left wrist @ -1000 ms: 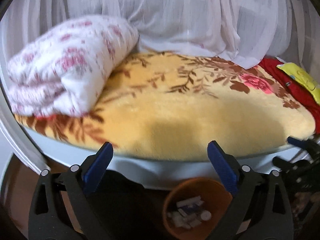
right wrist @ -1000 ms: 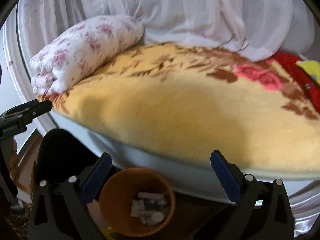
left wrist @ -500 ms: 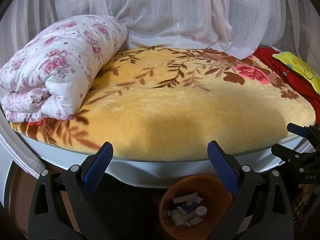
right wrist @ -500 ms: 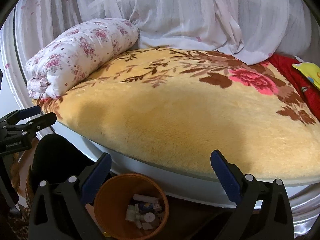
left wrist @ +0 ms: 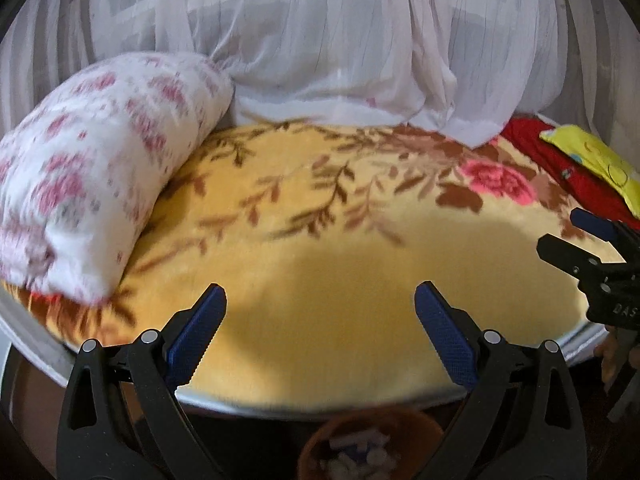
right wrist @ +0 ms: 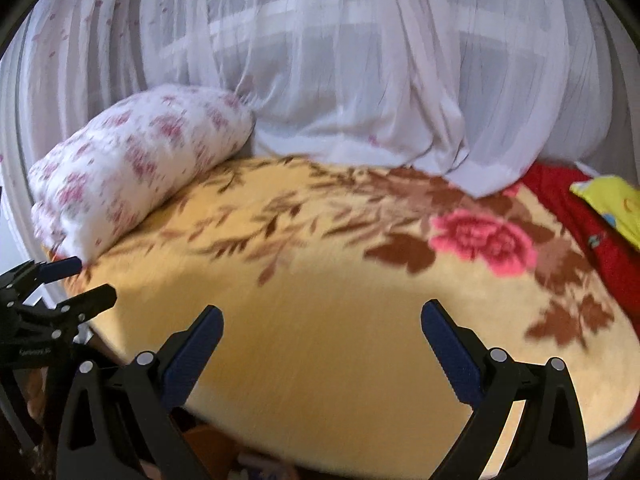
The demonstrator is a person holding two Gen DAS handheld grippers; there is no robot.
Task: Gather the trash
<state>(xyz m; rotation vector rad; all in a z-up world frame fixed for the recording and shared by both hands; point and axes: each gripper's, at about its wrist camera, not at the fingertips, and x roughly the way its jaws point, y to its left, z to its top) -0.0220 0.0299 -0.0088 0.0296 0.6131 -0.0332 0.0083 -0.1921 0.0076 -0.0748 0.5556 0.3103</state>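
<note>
My left gripper (left wrist: 316, 320) is spread wide with nothing in it, over the blanket (left wrist: 360, 288). The bin (left wrist: 372, 444) of trash (left wrist: 360, 460) sits just below it, past the bed's edge. My right gripper (right wrist: 322, 338) gapes empty too; a quilt (right wrist: 132, 196) lies far left, curtain (right wrist: 340, 72) behind.

1. The yellow floral plush blanket (right wrist: 360, 340) looks soft, fuzzy and matt.
2. Behind it, the sheer white curtain (right wrist: 340, 80) is thin, pleated cloth.
3. The rolled white quilt with pink flowers (left wrist: 100, 160) on the blanket is padded cotton-like cloth.
4. The orange plastic bin (left wrist: 320, 440) below the blanket looks smooth.
</note>
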